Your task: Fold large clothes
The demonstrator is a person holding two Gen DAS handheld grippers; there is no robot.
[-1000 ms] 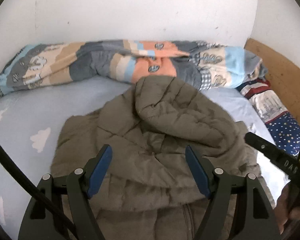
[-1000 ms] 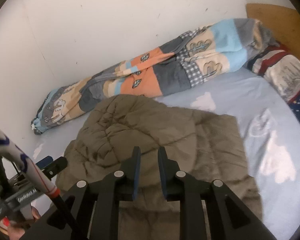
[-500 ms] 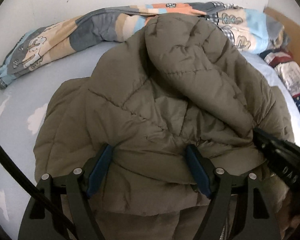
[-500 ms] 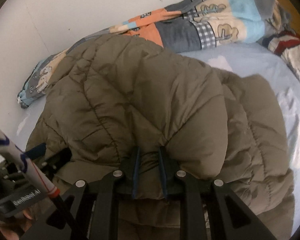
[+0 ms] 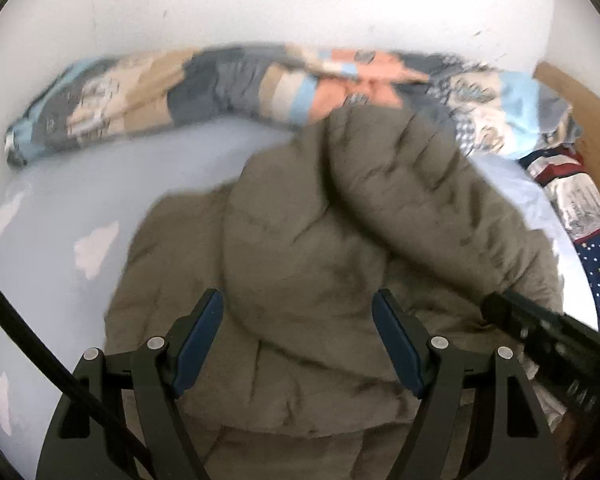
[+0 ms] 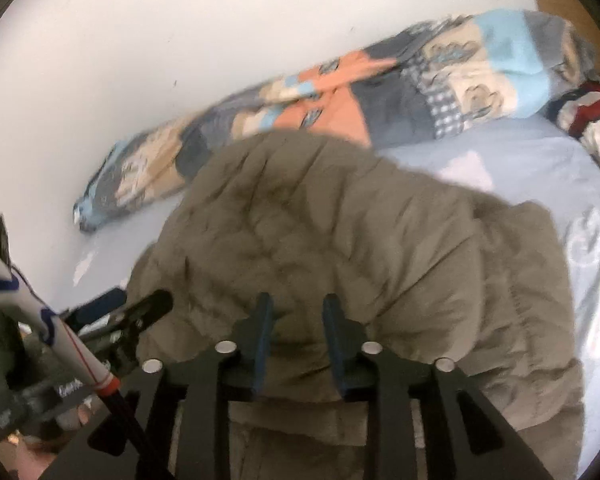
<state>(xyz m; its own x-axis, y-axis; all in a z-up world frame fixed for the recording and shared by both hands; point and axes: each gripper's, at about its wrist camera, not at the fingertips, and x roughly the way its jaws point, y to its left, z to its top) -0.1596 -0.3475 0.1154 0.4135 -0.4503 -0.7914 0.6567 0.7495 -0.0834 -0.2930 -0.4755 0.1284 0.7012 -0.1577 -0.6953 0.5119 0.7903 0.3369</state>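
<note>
Pointing steeply down at the bed, your left gripper (image 5: 298, 340) hangs with its jaws spread wide over the olive puffer jacket (image 5: 340, 260), clamping nothing. Your right gripper (image 6: 296, 340) tilts down likewise; its jaws have just been opening, with a jacket fold between the narrowly parted pads. The jacket lies folded on the pale blue sheet (image 5: 80, 200). Beyond, a patchwork quilt (image 5: 220, 80) lies against the white wall (image 5: 300, 0).

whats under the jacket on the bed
The jacket lies on a light blue sheet with white cloud shapes, which shows around its edges. Whatever lies beneath the jacket's middle is covered.
</note>
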